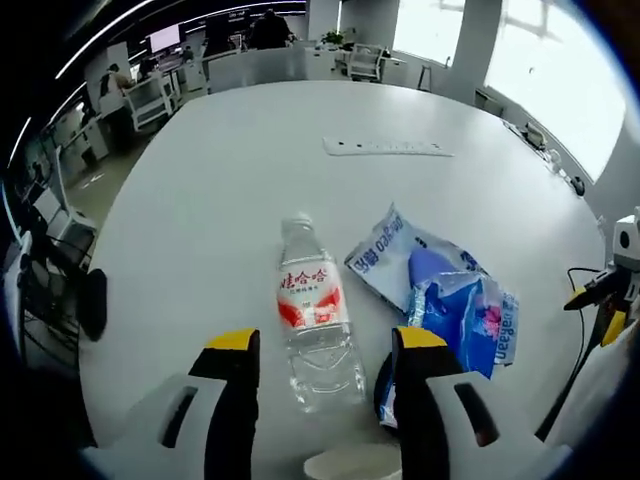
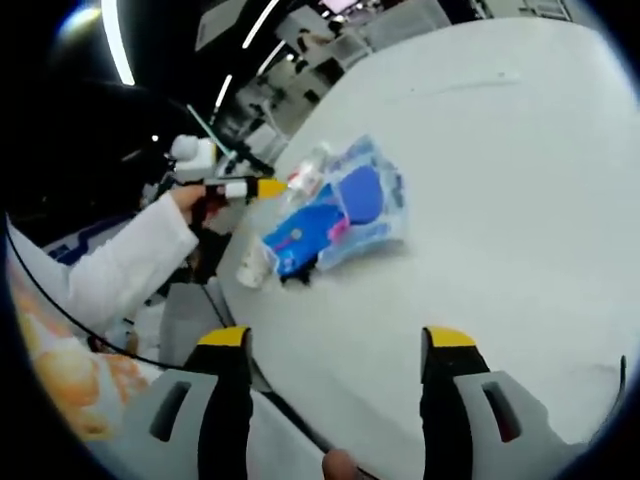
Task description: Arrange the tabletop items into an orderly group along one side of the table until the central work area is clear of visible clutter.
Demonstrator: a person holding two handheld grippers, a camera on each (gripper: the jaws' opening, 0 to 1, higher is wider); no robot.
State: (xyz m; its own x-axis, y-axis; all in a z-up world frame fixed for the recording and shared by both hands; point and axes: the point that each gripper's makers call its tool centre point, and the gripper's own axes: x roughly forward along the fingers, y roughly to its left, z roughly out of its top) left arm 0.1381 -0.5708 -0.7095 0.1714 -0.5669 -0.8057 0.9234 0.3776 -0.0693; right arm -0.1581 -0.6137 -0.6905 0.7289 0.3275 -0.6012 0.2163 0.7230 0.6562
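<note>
Left gripper view, bottle: a clear plastic water bottle with a red-and-white label [image 1: 314,318] lies on its side on the large white round desk [image 1: 220,190], cap end pointing away, its base between the jaws.
Left gripper view, packets: a soft blue-and-white plastic packet [image 1: 400,255] lies just right of the bottle, with a brighter blue pouch [image 1: 462,315] overlapping it; a dark item under the pouch is too hidden to name.
Left gripper view, gripper: the left gripper [image 1: 322,345], yellow-tipped, stands wide open around the bottle's lower body and has hold of nothing.
Left gripper view, handling: the bottle looks light, smooth and prone to rolling, so I judge the labelled mid-body the best place to close on; the packets look limp and crinkly and would suit a pinch at an edge.
Left gripper view, far desk: a flat pale strip [image 1: 386,147] rests well apart from the cluster.
Right gripper view, cluster: the bottle and blue packets sit together near the desk's edge, well ahead of the jaws.
Right gripper view, gripper: the right gripper [image 2: 337,345] is spread wide and empty, above bare desk.
Right gripper view, hand pose: a white sleeve [image 2: 120,265] reaches in level from the left, its hand [image 2: 190,202] holding the left gripper at the bottle.
</note>
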